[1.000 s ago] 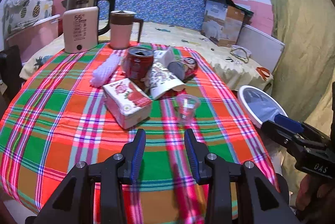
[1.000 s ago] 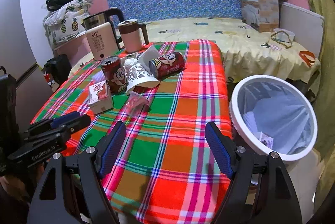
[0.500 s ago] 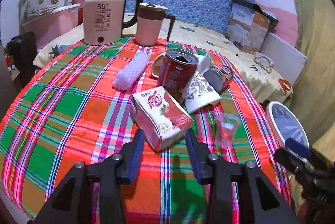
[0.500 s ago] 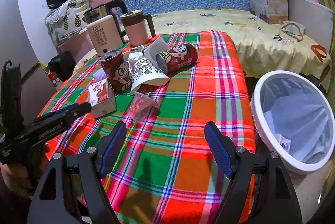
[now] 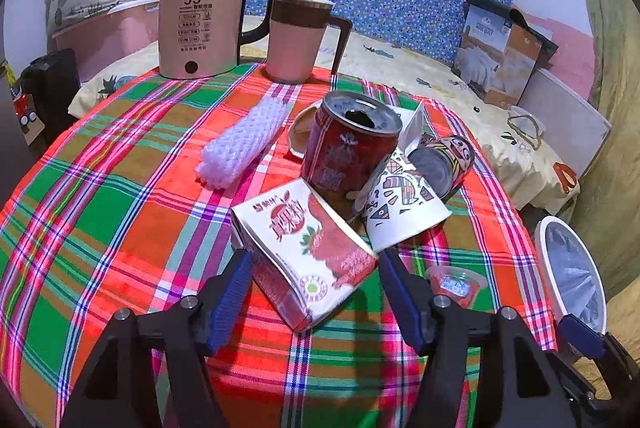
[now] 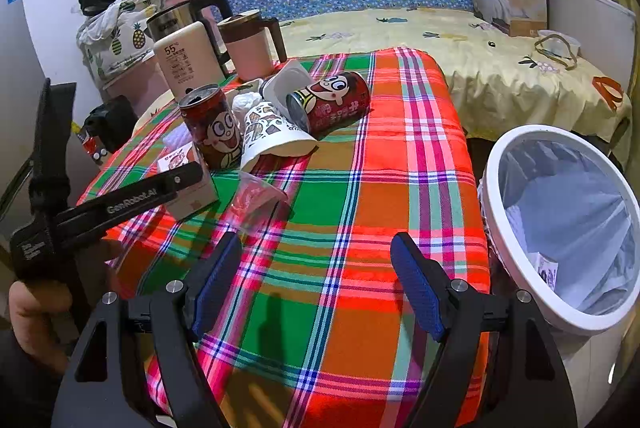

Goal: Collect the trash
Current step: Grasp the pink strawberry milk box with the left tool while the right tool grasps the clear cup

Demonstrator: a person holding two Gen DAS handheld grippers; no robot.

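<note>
A plaid-covered tabletop [image 5: 100,196] carries a cluster of trash beside a bed. The left gripper [image 5: 316,292] is spread wide, its blue-padded fingers [image 5: 230,288] on either side of a strawberry-printed drink carton [image 5: 308,248] lying on the cloth; whether the pads touch the carton cannot be made out. The carton bears red Chinese characters, too distorted to read with confidence. Just behind it stands an opened red can [image 5: 352,144] with a cartoon face, and beside that a patterned paper cup [image 5: 400,212] lies on its side, touching a second red can [image 5: 444,164] that is tipped over. A small clear plastic cup [image 5: 456,284] sits near the left gripper's right finger, and a white foam net sleeve [image 5: 240,144] lies to the left of the cans. At the far edge of the tabletop stand a kettle [image 5: 200,24] marked "55°C" and a pink mug [image 5: 300,40]. The right gripper [image 6: 316,284] hovers released over bare cloth, holding nothing. In the right wrist view the left gripper's arm reads "GenRobot.AI". A white bin [image 6: 560,220] lined with a pale bag stands just off the tabletop's right edge, with a scrap of printed paper inside.
</note>
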